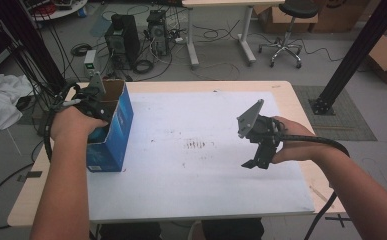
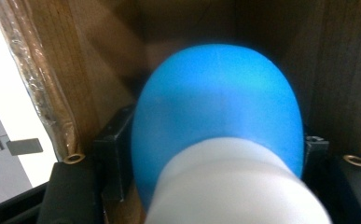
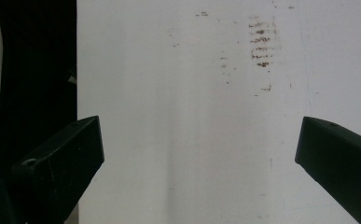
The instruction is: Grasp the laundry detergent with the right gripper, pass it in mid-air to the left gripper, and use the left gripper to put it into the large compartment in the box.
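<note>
Grey floor (image 1: 231, 70), swivel stool (image 1: 287, 30), computer towers (image 1: 123, 37) — tangled cables (image 1: 216, 35)

In the high view the left gripper (image 1: 95, 102) reaches into the open top of the blue box (image 1: 112, 131), whose walls hide its jaw tips. In the left gripper view, a blurred blue-and-white object (image 2: 218, 126) inside the box covers the jaws; it is perhaps a bottle, its lower end cut off by the bottom edge.
</note>
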Demonstrator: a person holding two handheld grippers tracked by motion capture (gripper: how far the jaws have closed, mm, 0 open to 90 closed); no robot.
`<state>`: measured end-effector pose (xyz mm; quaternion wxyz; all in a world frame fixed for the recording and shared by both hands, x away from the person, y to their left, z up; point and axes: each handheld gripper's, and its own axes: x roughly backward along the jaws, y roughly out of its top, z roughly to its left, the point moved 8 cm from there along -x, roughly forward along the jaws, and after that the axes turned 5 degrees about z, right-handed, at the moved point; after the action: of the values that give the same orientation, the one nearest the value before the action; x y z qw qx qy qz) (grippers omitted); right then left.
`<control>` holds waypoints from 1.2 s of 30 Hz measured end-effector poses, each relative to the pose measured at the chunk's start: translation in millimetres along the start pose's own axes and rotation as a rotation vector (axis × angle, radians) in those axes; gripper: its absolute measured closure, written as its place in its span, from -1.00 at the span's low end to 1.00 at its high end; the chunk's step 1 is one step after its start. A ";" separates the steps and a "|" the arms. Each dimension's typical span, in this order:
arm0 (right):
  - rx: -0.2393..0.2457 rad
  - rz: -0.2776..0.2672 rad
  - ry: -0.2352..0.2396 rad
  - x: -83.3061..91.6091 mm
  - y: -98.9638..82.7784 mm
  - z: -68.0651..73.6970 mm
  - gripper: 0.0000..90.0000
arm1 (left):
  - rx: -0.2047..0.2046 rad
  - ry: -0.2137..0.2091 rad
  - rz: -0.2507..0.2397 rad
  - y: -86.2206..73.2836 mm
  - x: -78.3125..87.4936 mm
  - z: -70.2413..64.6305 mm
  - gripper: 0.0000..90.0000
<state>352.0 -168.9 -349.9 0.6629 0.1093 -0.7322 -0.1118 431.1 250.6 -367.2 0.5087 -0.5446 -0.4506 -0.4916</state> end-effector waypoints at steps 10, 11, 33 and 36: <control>-0.004 -0.002 0.001 0.4 -2.3 0.4 -0.97 | -0.014 0.040 -0.028 0.3 10.4 -2.6 -0.38; -0.003 -0.004 0.000 0.3 -2.2 0.7 -0.97 | -0.008 0.035 -0.026 -0.1 10.4 -3.4 -0.37; 0.013 -0.014 -0.004 -0.1 2.5 0.5 -0.97 | -0.034 0.067 -0.062 -10.9 48.8 -7.9 -0.53; 0.015 -0.019 -0.004 0.1 3.2 0.5 -0.97 | -0.045 0.078 -0.078 -12.5 55.5 -9.0 -0.54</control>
<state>351.5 -165.9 -348.8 0.6594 0.1209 -0.7334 -0.1128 424.2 242.0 -310.7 0.4941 -0.5183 -0.4401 -0.5418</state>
